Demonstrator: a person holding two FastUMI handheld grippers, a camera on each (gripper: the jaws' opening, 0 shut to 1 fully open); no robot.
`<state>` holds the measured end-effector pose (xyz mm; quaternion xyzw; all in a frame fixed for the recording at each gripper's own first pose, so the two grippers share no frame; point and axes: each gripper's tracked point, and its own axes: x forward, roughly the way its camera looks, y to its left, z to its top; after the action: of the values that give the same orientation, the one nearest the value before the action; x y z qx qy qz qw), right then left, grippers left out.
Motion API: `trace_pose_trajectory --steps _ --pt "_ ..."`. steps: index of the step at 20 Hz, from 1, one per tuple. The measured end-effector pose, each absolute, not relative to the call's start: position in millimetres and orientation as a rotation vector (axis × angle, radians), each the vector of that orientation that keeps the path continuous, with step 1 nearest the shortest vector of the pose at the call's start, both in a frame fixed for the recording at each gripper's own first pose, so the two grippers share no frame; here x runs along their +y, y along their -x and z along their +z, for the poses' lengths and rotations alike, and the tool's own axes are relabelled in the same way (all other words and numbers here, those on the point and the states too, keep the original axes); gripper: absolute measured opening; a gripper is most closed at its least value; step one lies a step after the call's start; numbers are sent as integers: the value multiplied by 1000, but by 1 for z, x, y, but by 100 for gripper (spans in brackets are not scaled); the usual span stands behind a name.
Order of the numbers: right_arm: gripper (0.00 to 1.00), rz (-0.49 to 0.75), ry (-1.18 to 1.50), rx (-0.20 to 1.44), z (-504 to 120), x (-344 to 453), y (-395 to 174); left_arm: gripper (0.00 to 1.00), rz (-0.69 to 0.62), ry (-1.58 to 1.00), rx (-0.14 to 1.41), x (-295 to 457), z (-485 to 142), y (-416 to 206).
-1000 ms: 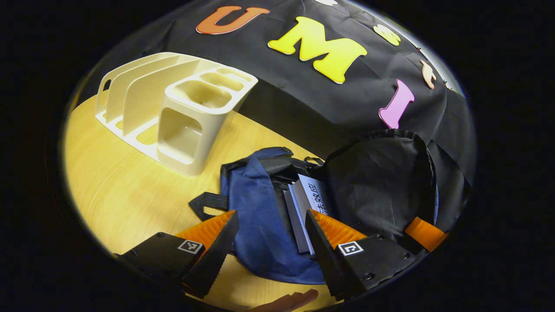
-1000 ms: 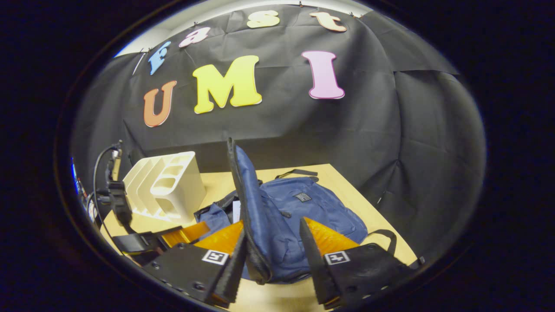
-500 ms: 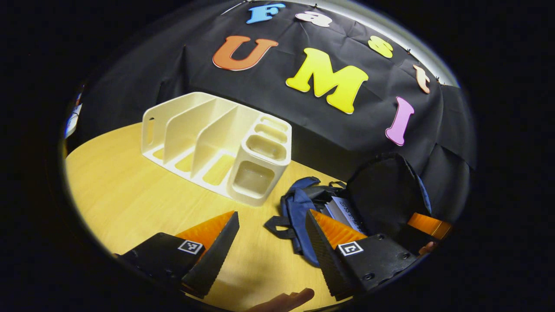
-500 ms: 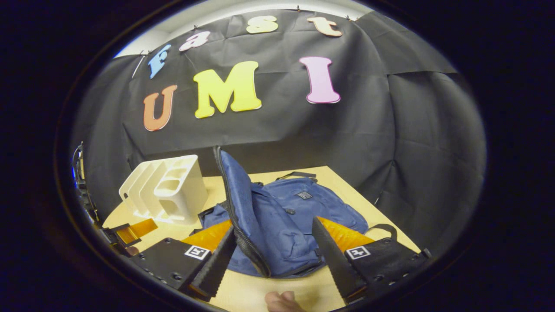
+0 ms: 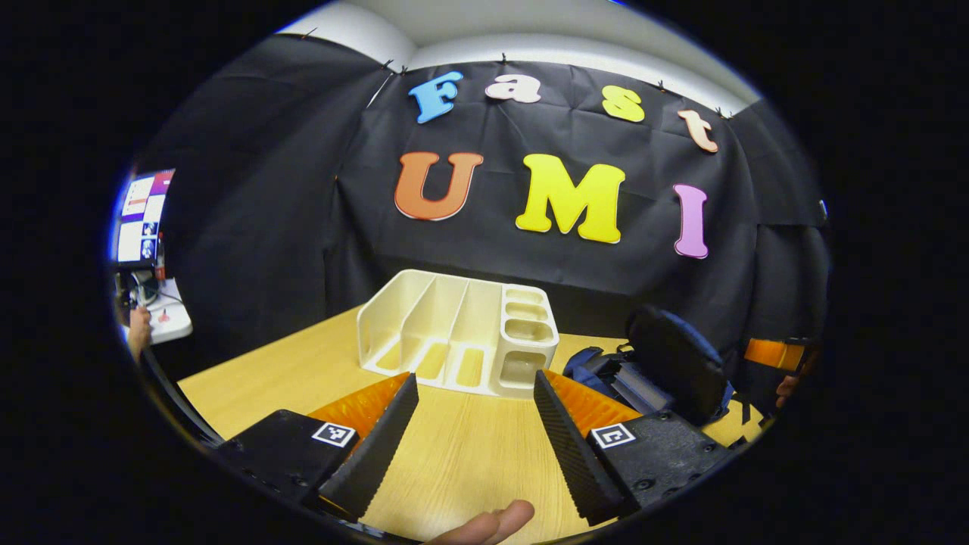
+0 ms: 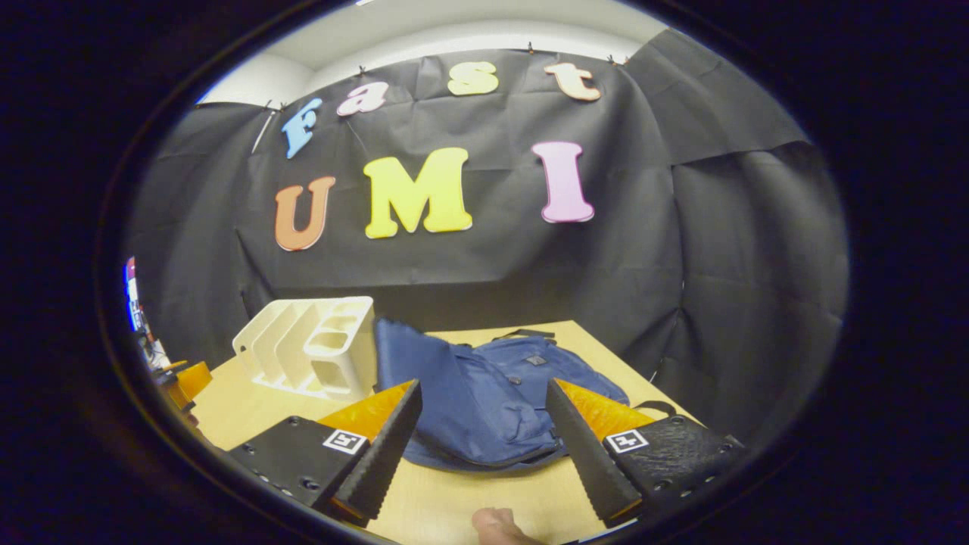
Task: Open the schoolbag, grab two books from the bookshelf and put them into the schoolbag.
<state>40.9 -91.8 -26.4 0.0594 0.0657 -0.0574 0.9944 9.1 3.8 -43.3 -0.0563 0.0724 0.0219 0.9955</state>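
Left gripper view has the left tongs held low over the wooden bench, fingers spread well apart with nothing between them but bare wood. A fingertip of the person's hand pokes in at the bottom edge. Straight ahead, toward the back of the bench, stands the cream bookshelf, upright, its slots and the small cubbies at its right end looking empty from this side. To the right of it lies the blue schoolbag, its dark-lined flap standing up and open, and the edges of the books show lying inside the mouth of the bag. Beyond the flap, at the far right, part of the other tool shows, with a hand behind it. Off to the left past the bench edge sits a lit screen above a small white table.

Right gripper view shows the right tongs, also parted wide and holding nothing, hovering just in front of the schoolbag. From here the bag lies flat on the bench, its front panel raised at the left near the bookshelf, which stands just beside it. A dark strap loops out at the bag's right side. A fingertip of the holding hand shows at the bottom.
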Motion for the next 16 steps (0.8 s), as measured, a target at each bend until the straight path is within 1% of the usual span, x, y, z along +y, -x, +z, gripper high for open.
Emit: trace_pose_trajectory --steps 2,7,10,12,16 --pt "99 -110 -104 101 -18 -87 -23 98 36 90 140 -4 -39 -1" --pt "98 -108 -61 -2 11 -88 22 98 -40 70 108 -29 -11 19" --pt "98 -133 -49 -41 17 -95 37 98 -79 30 81 -40 -1 26" --pt "97 -140 -59 -30 5 -99 38 98 -54 36 53 -33 4 25" --pt "99 -98 -136 -13 -18 -105 35 98 -28 23 71 -33 -4 23"
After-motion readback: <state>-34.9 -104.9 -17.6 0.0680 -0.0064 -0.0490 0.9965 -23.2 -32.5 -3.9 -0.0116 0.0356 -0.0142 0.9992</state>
